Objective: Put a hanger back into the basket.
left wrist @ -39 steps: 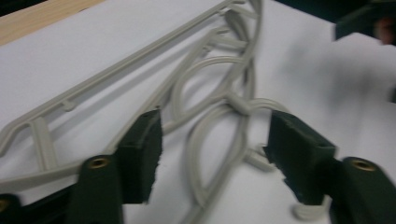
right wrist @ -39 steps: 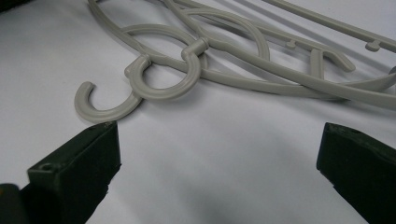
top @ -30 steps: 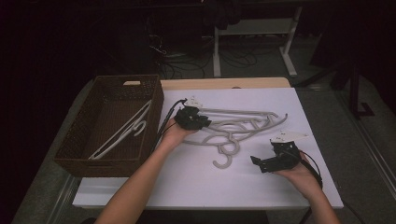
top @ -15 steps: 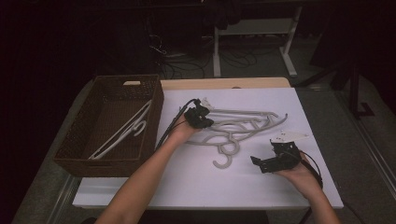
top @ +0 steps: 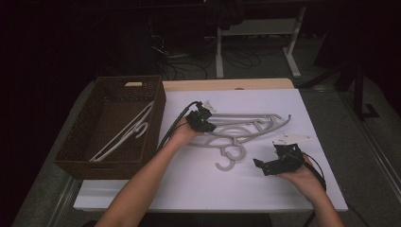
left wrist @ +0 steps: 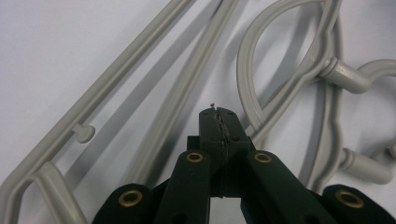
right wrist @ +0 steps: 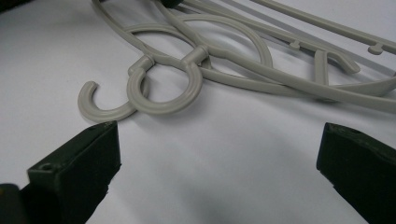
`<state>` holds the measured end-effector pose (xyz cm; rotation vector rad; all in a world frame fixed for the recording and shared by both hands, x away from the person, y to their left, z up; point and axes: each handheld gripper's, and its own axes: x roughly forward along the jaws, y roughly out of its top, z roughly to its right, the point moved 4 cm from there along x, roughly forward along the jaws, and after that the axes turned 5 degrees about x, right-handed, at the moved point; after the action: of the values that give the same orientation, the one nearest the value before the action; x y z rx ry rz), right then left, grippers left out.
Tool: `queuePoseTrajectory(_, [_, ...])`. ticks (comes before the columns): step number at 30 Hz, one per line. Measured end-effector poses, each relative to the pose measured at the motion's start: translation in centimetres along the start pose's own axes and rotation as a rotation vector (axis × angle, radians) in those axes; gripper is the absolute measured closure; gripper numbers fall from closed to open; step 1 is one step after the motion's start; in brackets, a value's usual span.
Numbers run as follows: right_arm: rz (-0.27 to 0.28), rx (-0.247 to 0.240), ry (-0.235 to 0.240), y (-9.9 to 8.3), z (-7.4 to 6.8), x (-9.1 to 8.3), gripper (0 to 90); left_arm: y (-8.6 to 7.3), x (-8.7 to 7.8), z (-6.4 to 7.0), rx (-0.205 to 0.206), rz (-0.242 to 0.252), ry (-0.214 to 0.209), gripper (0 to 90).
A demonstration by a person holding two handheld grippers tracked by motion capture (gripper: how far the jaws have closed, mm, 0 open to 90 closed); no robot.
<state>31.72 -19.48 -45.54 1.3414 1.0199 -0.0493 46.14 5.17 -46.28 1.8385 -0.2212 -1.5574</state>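
A: Starting at the far left, the brown wicker basket [top: 71,149] is sitting at the table's left edge, with one pale hanger [top: 124,137] lying slantwise inside it.

B: And just right of the basket, the left gripper [top: 204,124] is hovering low over the left end of the grey hangers [top: 246,125] on the white tabletop [top: 189,184].

A: Is it grabbing anything?

B: No, its jaws are pressing tight against each other with nothing between them; the left gripper view is showing the closed tips [left wrist: 219,116] resting just above the hanger bars [left wrist: 187,84].

A: Those hangers are lying stacked near the table's middle, their hooks [top: 229,156] pointing toward the person.

B: Moving right, the right gripper [top: 272,166] is sitting in the person's hand, near the hooks but apart from them.

A: And it is gaping wide; in the right gripper view both jaws are standing far apart, with the two hooks [right wrist: 161,95] lying beyond them, untouched.
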Motion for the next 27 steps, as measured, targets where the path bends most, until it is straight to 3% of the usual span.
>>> queuePoseTrajectory(6, [0.004,0.011,-0.002,0.0,0.2,-0.2,0.0,-0.8,-0.3,1.5,0.008,-0.068,-0.053,90.0])
queuePoseTrajectory(9, [0.003,0.005,-0.001,0.0,0.1,-0.2,0.0,-1.3,-0.6,2.5,0.014,-0.079,-0.088,90.0])
queuePoseTrajectory(10, [0.004,0.005,-0.001,0.0,0.1,-0.2,0.0,-1.4,-0.8,2.8,0.015,-0.072,-0.08,90.0])
queuePoseTrajectory(21, [0.0,0.008,-0.004,0.0,0.1,0.0,0.0,-2.7,-1.6,6.4,0.037,-0.074,-0.201,90.0])
queuePoseTrajectory(24, [0.0,0.009,-0.005,0.0,0.2,0.0,0.0,-3.2,-1.6,7.0,0.043,-0.079,-0.215,90.0])
queuePoseTrajectory(27, [0.0,0.009,-0.005,0.0,0.2,0.0,0.0,-3.3,-1.7,7.0,0.04,-0.053,-0.2,89.2])
